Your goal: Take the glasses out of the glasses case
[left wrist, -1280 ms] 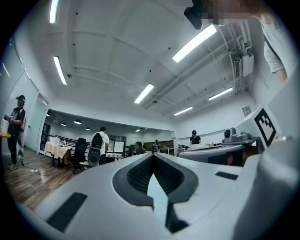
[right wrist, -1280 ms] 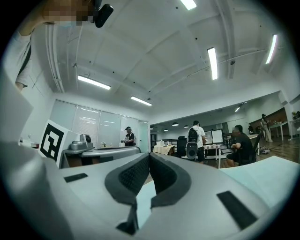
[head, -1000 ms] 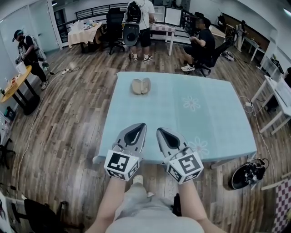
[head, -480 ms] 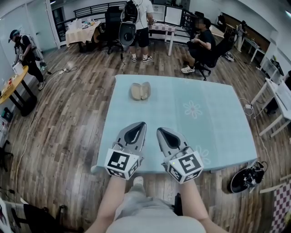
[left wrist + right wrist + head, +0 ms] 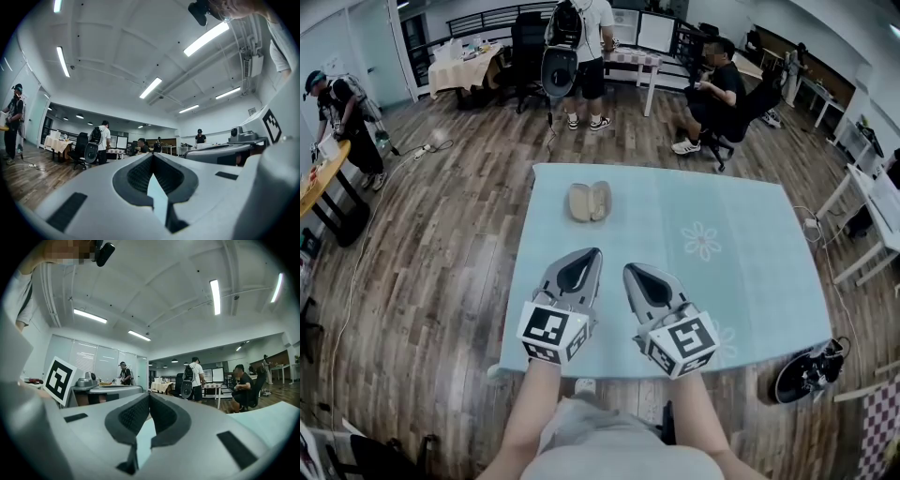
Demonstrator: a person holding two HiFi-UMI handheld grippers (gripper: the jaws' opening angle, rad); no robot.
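Observation:
A beige glasses case [image 5: 589,201] lies opened flat on the far left part of the light blue tablecloth [image 5: 722,253]; I cannot tell whether glasses are in it. My left gripper [image 5: 589,254] and right gripper [image 5: 631,270] are side by side over the table's near edge, well short of the case, both shut on nothing. In the left gripper view the left gripper [image 5: 152,155] has its jaw tips together and points up and out into the room. The right gripper [image 5: 149,394] in the right gripper view is the same. The case shows in neither gripper view.
The table stands on a wooden floor [image 5: 441,244]. A standing person with a backpack [image 5: 581,37] and a seated person [image 5: 717,89] are beyond the table. A black bag [image 5: 806,370] lies at the table's near right corner. White desks [image 5: 877,225] stand to the right.
The table and the case have slid nearer and lower in the head view, so I have moved closer. Both grippers keep their pose and stay shut.

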